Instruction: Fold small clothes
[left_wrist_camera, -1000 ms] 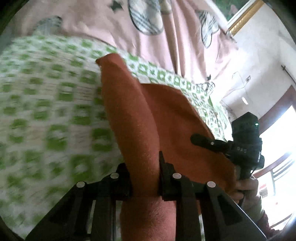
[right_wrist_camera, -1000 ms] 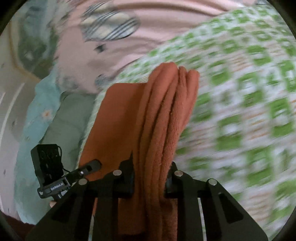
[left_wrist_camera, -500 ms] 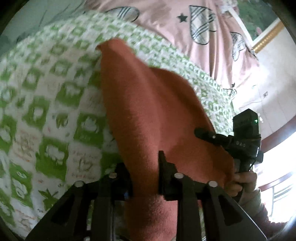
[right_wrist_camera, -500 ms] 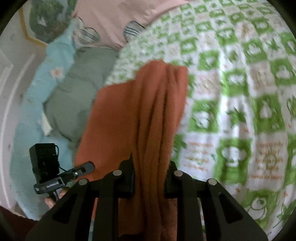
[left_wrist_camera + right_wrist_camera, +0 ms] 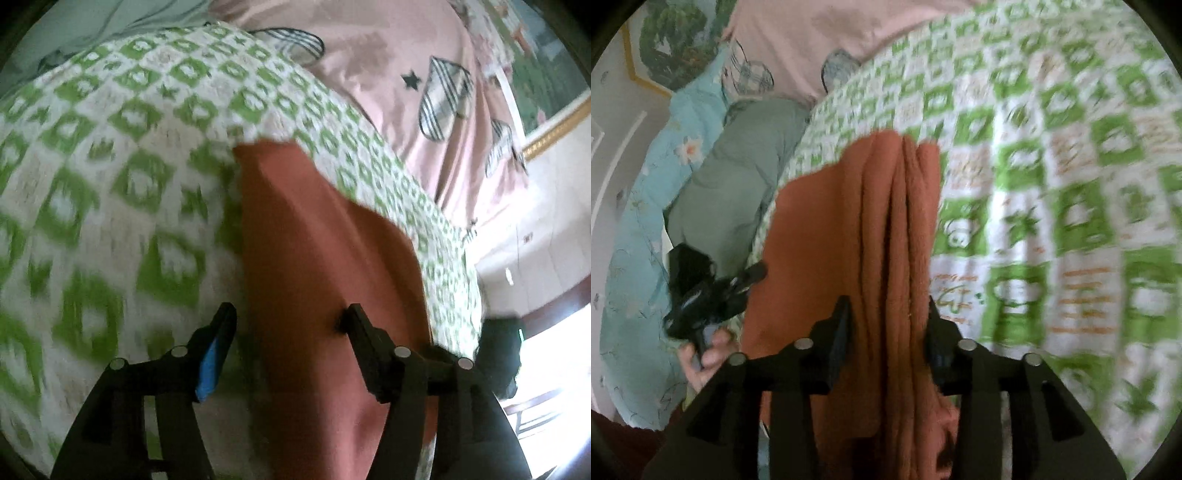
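Observation:
A rust-orange small garment point(image 5: 317, 258) lies folded on the green-and-white patterned bedspread point(image 5: 110, 166). My left gripper point(image 5: 290, 325) is open, its jaws spread on either side of the garment's near edge. In the right wrist view the same garment point(image 5: 871, 229) shows as a stack of layered folds. My right gripper point(image 5: 888, 317) is shut on those bunched folds. The left gripper also shows in the right wrist view point(image 5: 713, 288), at the garment's left edge. The right gripper shows in the left wrist view point(image 5: 498, 354) as a dark shape at the far right.
A pink pillow point(image 5: 424, 74) with striped patches lies beyond the bedspread. A grey-green cloth point(image 5: 738, 166) and a light blue floral sheet point(image 5: 639, 240) lie to the left of the bedspread point(image 5: 1071, 184). A framed picture point(image 5: 672, 40) hangs on the wall.
My left gripper has opened and let go of the garment, which it was clamping half a second ago. The garment has come down onto the bedspread. My right gripper stays clamped.

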A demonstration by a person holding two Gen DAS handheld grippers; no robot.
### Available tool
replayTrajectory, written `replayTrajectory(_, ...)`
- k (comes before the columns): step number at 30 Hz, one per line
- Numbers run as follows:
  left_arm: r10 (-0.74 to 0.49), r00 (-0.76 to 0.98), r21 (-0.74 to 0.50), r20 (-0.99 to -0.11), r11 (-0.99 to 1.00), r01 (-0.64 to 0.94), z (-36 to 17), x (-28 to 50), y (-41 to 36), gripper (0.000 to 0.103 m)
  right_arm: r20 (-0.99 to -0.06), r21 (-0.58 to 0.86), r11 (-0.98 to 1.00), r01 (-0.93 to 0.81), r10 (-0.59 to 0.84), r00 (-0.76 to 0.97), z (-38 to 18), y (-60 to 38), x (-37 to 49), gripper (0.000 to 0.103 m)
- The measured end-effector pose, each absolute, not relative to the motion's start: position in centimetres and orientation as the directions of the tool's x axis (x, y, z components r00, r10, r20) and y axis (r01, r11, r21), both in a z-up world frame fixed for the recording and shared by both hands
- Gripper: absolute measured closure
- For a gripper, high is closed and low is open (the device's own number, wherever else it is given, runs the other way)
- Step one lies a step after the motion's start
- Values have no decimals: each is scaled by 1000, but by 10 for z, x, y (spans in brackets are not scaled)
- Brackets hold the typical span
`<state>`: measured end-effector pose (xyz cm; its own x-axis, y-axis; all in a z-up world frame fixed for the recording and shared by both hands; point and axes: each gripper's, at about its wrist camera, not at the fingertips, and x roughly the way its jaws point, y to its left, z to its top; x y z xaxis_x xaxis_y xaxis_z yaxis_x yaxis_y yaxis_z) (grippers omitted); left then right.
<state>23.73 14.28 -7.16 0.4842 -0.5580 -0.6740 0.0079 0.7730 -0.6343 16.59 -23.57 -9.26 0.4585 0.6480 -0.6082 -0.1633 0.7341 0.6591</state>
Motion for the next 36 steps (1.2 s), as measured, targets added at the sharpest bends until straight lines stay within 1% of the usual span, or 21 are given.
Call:
replayTrajectory(2, -557, 492, -645, -669, 764, -13, -74, 262, 147, 43, -589, 669, 728, -152, 644, 488, -86, -247, 157, 60)
replayTrajectory(4, -539, 503, -637, -676, 770, -32, -77, 291, 147, 53, -579, 673, 725, -144, 639, 507, -82, -255, 149, 60)
replayTrajectory(6, -525, 514, -631, -678, 774, -43, -79, 318, 149, 76, -573, 678, 722, -141, 639, 513, -79, -259, 144, 60)
replayTrajectory(7, -514, 524, -627, -679, 778, -49, -77, 325, 150, 78, -571, 678, 721, -141, 638, 516, -77, -260, 142, 60)
replayTrajectory(8, -494, 547, -614, -676, 788, -48, -72, 335, 150, 79, -570, 678, 721, -144, 639, 516, -75, -260, 142, 60)
replayTrajectory(11, -445, 587, -565, -676, 825, -25, -56, 352, 145, 89, -565, 675, 718, -171, 652, 505, -71, -255, 137, 60)
replayTrajectory(14, -394, 615, -520, -683, 854, -31, -42, 357, 147, 89, -563, 665, 720, -200, 659, 499, -66, -244, 137, 60)
replayTrajectory(16, -374, 627, -508, -684, 860, -41, -32, 350, 153, 82, -568, 647, 732, -214, 649, 507, -64, -239, 136, 60)
replayTrajectory(17, -375, 635, -511, -675, 859, -37, -27, 341, 155, 75, -570, 640, 737, -216, 645, 508, -64, -236, 138, 60)
replayTrajectory(18, -368, 641, -505, -674, 862, -36, -24, 333, 156, 71, -573, 640, 737, -218, 646, 504, -64, -233, 141, 60)
replayTrajectory(19, -363, 646, -498, -671, 867, -31, -20, 323, 155, 70, -576, 640, 738, -216, 646, 501, -65, -230, 143, 60)
replayTrajectory(23, -435, 639, -528, -634, 848, 53, -13, 269, 144, 70, -605, 609, 761, -223, 627, 490, -68, -219, 158, 60)
replayTrajectory(28, -536, 585, -570, -608, 808, 148, -18, 213, 122, 70, -666, 552, 808, -204, 575, 476, -76, -210, 184, 62)
replayTrajectory(30, -564, 552, -572, -613, 800, 182, -22, 198, 110, 70, -673, 557, 805, -203, 581, 458, -82, -206, 194, 62)
replayTrajectory(34, -562, 515, -530, -647, 818, 226, -30, 178, 92, 70, -681, 551, 813, -187, 568, 463, -87, -203, 206, 64)
replayTrajectory(35, -567, 505, -531, -651, 815, 232, -32, 176, 89, 70, -676, 558, 809, -186, 573, 464, -88, -203, 208, 65)
replayTrajectory(36, -569, 499, -532, -653, 814, 233, -33, 174, 88, 70, -673, 563, 805, -187, 579, 461, -87, -202, 211, 75)
